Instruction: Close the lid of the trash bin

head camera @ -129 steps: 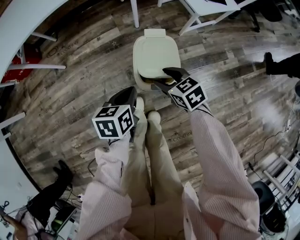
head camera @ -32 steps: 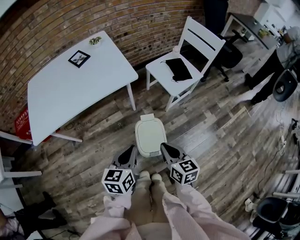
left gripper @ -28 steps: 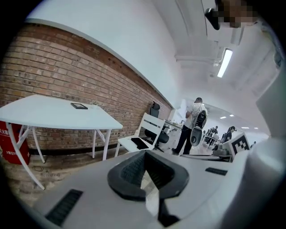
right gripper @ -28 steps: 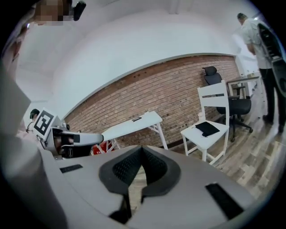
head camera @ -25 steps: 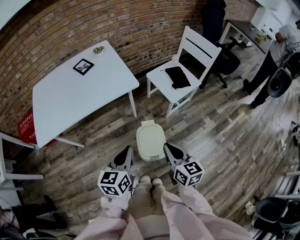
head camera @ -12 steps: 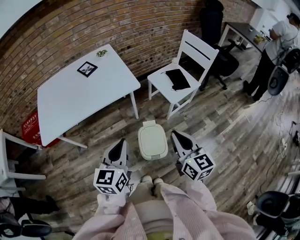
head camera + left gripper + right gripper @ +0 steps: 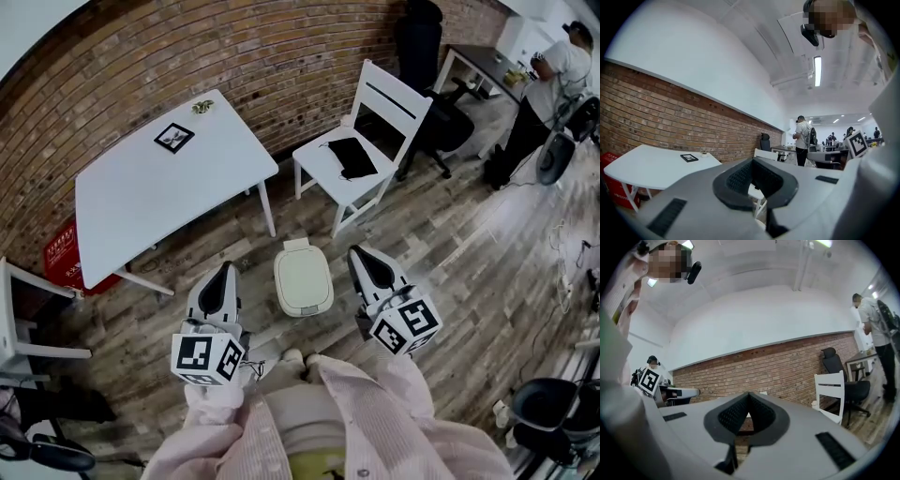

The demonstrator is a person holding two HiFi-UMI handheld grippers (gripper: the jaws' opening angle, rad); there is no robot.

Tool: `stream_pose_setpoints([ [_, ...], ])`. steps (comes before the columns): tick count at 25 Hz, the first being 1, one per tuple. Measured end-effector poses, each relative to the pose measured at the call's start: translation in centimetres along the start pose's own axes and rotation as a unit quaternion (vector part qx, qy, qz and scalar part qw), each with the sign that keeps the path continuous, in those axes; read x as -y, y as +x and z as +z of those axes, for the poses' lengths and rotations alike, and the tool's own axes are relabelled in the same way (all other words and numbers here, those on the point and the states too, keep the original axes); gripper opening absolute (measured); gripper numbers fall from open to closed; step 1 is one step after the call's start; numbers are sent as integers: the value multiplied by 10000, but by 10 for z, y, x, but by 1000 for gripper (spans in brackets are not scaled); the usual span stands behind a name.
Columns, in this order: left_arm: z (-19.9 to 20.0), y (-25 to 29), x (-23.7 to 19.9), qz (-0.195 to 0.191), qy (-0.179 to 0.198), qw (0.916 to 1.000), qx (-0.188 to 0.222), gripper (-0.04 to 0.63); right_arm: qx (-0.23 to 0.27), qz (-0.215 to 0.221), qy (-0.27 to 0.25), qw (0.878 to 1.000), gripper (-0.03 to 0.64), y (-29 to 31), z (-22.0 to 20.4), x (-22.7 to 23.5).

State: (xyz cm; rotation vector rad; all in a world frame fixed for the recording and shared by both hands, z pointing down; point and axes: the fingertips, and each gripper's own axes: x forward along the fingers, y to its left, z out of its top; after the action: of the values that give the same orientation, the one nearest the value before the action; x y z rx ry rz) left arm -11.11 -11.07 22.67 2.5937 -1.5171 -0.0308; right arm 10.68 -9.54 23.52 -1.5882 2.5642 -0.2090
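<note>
The cream trash bin stands on the wooden floor with its lid down flat. In the head view my left gripper hangs to the left of the bin and my right gripper to its right, both well above the floor and apart from the bin. Each points level toward the brick wall. Seen from its own camera, the left gripper has its black pads together with nothing between them. The right gripper is shut and empty too. The bin is in neither gripper view.
A white table with a small picture frame stands at the back left. A white chair bearing a black cloth stands behind the bin. A black office chair and a person are far right.
Five seconds ago the right gripper was at the bin lid's front edge. Since then both grippers have risen, spread apart and drawn away from the closed bin, which looks smaller.
</note>
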Motion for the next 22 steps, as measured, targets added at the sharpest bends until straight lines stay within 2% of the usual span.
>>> stream_pose_setpoints([
  [7, 11, -8, -4, 90, 59, 9999, 126, -8, 147, -118, -200, 9996, 3, -5, 17, -1],
  [22, 4, -15, -8, 266, 213, 9994, 11, -8, 163, -406, -297, 9986, 3, -17, 18, 7],
])
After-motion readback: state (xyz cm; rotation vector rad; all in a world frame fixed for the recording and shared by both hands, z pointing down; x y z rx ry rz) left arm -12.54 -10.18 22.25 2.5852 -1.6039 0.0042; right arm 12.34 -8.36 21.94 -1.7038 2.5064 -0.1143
